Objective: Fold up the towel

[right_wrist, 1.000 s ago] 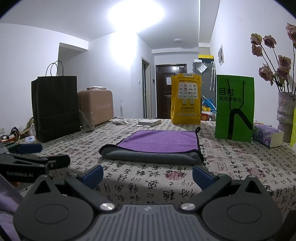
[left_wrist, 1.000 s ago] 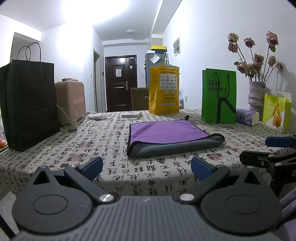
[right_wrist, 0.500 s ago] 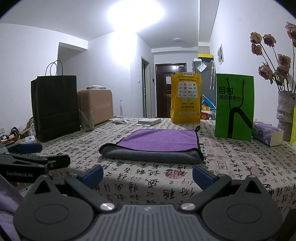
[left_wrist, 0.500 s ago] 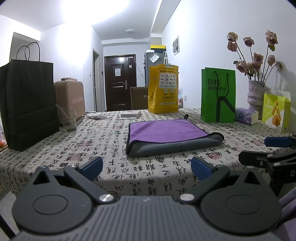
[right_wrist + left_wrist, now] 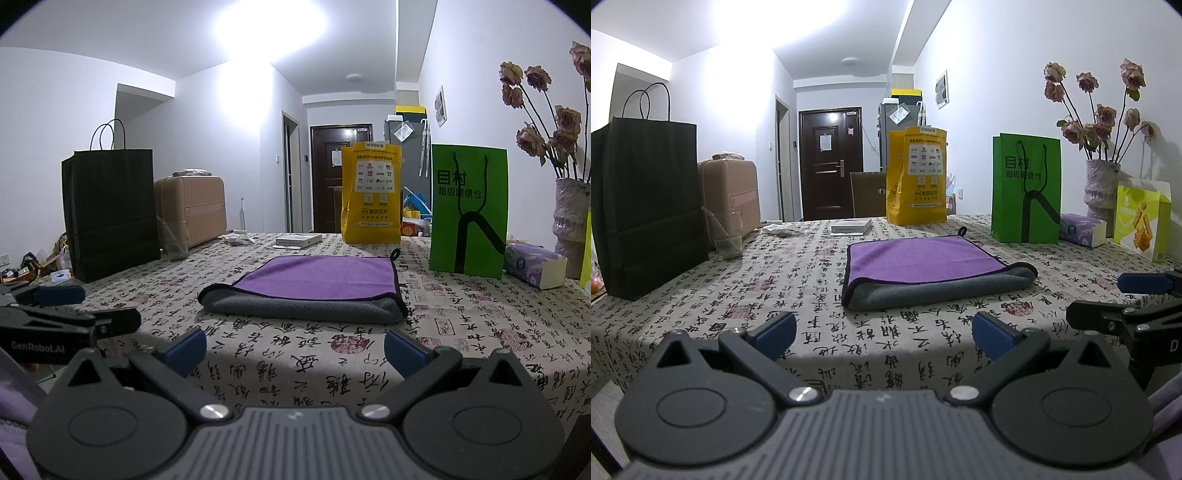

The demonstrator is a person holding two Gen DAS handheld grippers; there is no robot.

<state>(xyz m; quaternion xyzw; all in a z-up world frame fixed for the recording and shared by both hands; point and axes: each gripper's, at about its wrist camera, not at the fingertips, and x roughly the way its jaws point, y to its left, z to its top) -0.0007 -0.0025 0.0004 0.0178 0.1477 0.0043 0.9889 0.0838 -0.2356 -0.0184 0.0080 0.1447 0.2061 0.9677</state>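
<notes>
A purple towel with a grey underside (image 5: 923, 264) lies folded on the patterned tablecloth (image 5: 798, 295), its rounded fold toward me; it also shows in the right wrist view (image 5: 314, 284). My left gripper (image 5: 882, 332) is open and empty, held back at the table's near edge. My right gripper (image 5: 293, 349) is open and empty, also at the near edge, apart from the towel. Each gripper shows at the side of the other's view, the right (image 5: 1126, 306) and the left (image 5: 62, 314).
A black paper bag (image 5: 646, 206) and a glass (image 5: 727, 236) stand at the left. A yellow bag (image 5: 916, 177), green bag (image 5: 1027, 188), tissue pack (image 5: 1082, 230), flower vase (image 5: 1102, 188) and a small box (image 5: 851, 226) stand along the back and right.
Both grippers have drawn back and dropped slightly from the table; the towel lies unmoved.
</notes>
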